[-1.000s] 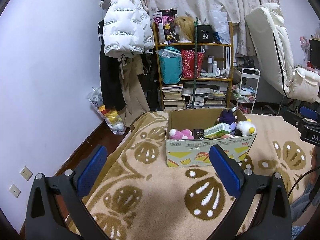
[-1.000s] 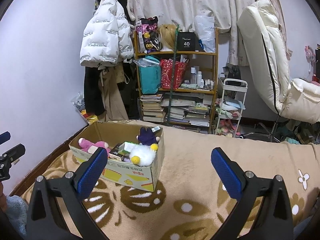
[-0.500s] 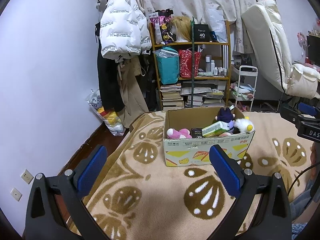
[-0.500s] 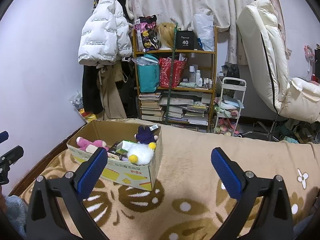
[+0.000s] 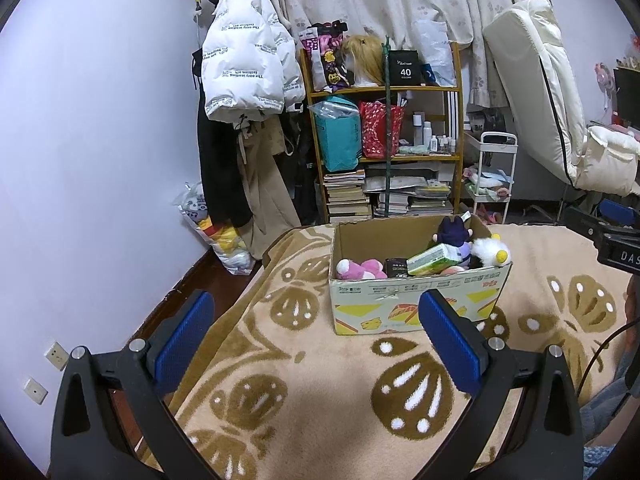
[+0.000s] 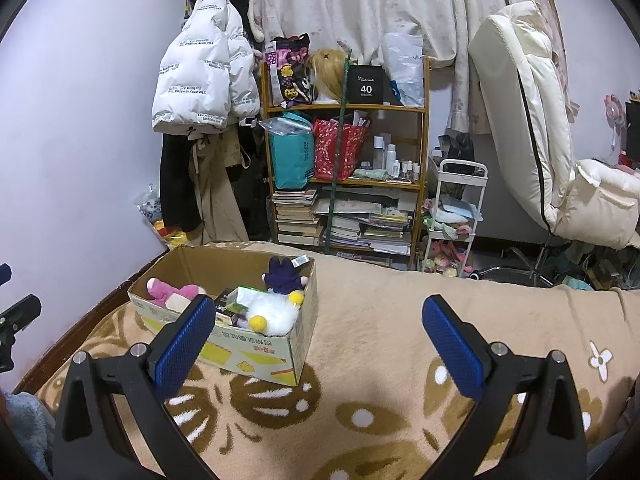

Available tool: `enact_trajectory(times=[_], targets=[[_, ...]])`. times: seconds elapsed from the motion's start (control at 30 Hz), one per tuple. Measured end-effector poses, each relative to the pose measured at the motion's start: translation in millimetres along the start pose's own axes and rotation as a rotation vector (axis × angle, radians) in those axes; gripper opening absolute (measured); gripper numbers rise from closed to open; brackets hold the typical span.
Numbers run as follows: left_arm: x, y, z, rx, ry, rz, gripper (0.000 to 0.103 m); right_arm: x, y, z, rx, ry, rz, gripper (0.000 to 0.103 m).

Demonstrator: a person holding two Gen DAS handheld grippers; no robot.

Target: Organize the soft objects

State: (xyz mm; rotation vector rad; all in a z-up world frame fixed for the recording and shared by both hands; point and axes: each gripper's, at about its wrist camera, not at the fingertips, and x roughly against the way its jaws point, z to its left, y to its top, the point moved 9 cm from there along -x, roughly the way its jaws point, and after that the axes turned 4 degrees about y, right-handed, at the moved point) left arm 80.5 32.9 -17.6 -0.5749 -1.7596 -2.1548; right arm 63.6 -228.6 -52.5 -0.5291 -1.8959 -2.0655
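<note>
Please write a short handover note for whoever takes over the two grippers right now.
Left gripper: open, empty, above the blanket.
Right gripper: open, empty.
Cardboard box sits on the blanket and holds a pink plush, a purple plush, a white plush with yellow tips and a green packet.
Done: nothing gripped; no soft toys lie loose on the visible blanket.
Left: judging by this, sorting the box contents.
</note>
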Motion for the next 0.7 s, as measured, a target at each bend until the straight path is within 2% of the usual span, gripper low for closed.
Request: enact_trajectory(times=[0.7], targets=[[-0.9,-0.1,-1.2,-0.010,-0.008,0.009,0.101,0.0,-1.9,-3.0,0.005,0.001,0.005,0.103]])
